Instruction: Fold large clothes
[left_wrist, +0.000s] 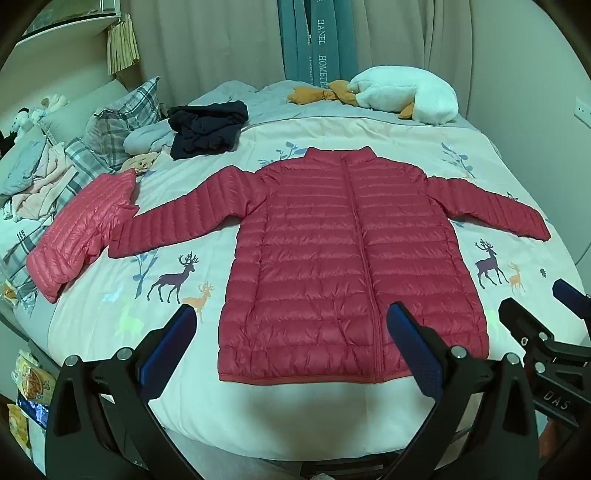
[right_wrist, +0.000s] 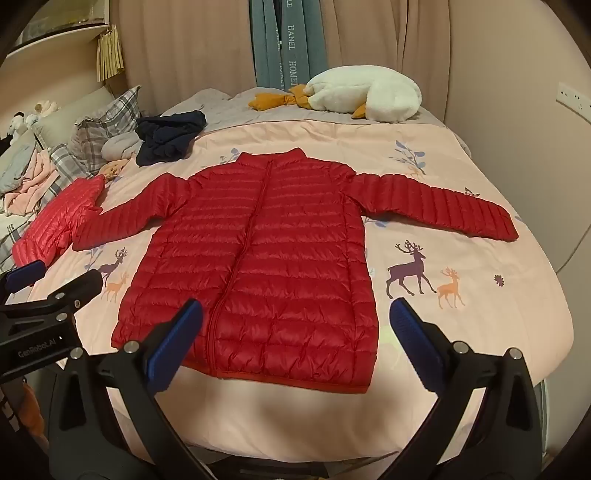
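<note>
A red quilted down jacket (left_wrist: 332, 251) (right_wrist: 258, 258) lies flat on the bed, zipped, collar toward the far side and both sleeves spread sideways. My left gripper (left_wrist: 291, 336) hovers open above the jacket's hem, its blue-padded fingers wide apart with nothing between them. My right gripper (right_wrist: 295, 332) is also open and empty, above the hem's right half. Each gripper shows at the edge of the other's view: the right one (left_wrist: 546, 332) and the left one (right_wrist: 48, 291).
A pink folded down jacket (left_wrist: 81, 232) (right_wrist: 55, 225) lies by the left sleeve end. A dark garment (left_wrist: 207, 129), plaid pillows (left_wrist: 118, 122) and a white goose plush (left_wrist: 406, 92) sit at the far side of the deer-print quilt (left_wrist: 177, 280). Curtains and a wall stand behind.
</note>
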